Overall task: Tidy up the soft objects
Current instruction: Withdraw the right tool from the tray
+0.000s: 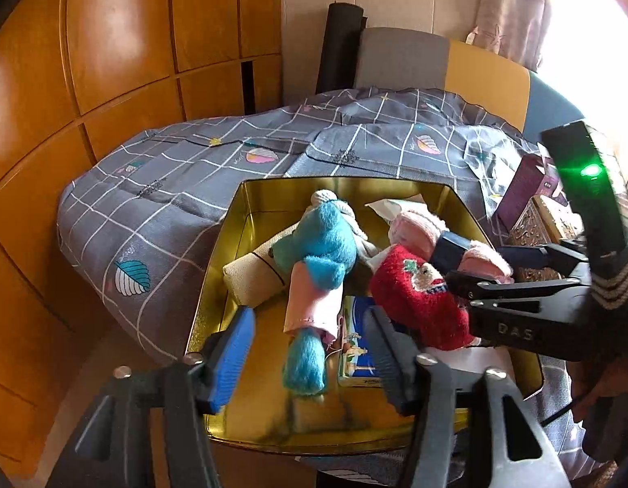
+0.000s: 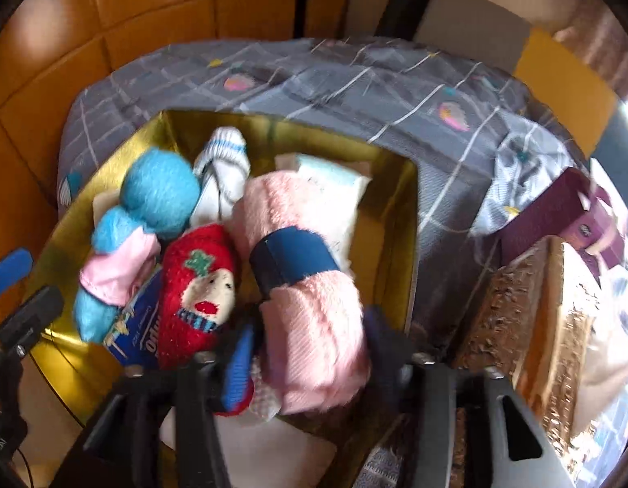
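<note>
An open gold tin (image 1: 228, 244) sits on the bed and holds several soft things. A blue plush doll (image 1: 326, 236) in a pink dress lies across the middle, its legs between the fingers of my left gripper (image 1: 308, 360), which is open and not touching it. A cream roll (image 1: 253, 276) lies to the doll's left and a red character sock (image 1: 415, 297) to its right. In the right wrist view, a pink fluffy roll (image 2: 310, 317) with a dark blue band lies between the fingers of my right gripper (image 2: 310, 349), whose jaws stand apart. A white striped sock (image 2: 224, 162) lies behind.
A grey checked bedcover (image 1: 171, 203) spreads around the tin. A wooden wardrobe (image 1: 90, 81) fills the left. A purple box (image 1: 525, 187) and an ornate brown box (image 2: 517, 325) stand to the tin's right. A blue printed packet (image 1: 354, 345) lies on the tin's floor.
</note>
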Demonstrator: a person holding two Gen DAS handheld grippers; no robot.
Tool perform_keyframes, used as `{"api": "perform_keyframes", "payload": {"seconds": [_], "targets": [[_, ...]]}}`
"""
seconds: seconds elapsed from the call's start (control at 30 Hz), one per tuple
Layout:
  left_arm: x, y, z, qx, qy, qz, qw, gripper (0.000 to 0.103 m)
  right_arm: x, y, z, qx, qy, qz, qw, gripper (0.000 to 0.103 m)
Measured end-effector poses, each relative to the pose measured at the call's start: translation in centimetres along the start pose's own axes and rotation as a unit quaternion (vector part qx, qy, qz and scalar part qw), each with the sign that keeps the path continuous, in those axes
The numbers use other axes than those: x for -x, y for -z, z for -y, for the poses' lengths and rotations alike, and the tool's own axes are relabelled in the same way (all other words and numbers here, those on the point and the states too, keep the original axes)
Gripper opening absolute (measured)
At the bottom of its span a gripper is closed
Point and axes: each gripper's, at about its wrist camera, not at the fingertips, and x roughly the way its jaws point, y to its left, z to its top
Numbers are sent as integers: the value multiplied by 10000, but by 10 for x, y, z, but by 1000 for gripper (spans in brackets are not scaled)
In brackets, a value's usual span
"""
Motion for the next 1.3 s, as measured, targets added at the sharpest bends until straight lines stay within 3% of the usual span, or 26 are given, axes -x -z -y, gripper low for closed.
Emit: {"api": "perform_keyframes", "payload": {"seconds": [0.03,0.3,0.43,0.7,0.8,0.87,1.3], "targets": [[1,0,1,-4,-7,23,10000,61,5,0,1,-32,-17,77,10000,72],[12,-3,6,20,-94,224,9997,61,42,11,11,-338,50,670,9972,86],[19,-5,10,-7,-181,359,9992,61,57,18,13,-362,-158,906,9951,93],[36,-11,18,9,-128,623,9980,63,87,39,27,-875,372,1437,9850,95],[40,-12,25,8,-84,696,9975,72,97,47,31,-1013,552,1577,9807,97],[43,-12,32,-64,-132,750,9971,73,101,52,32,-1071,650,1628,9787,98],[47,-9,44,-154,-453,880,9950,73,108,63,44,-1332,813,1726,9725,98]]}}
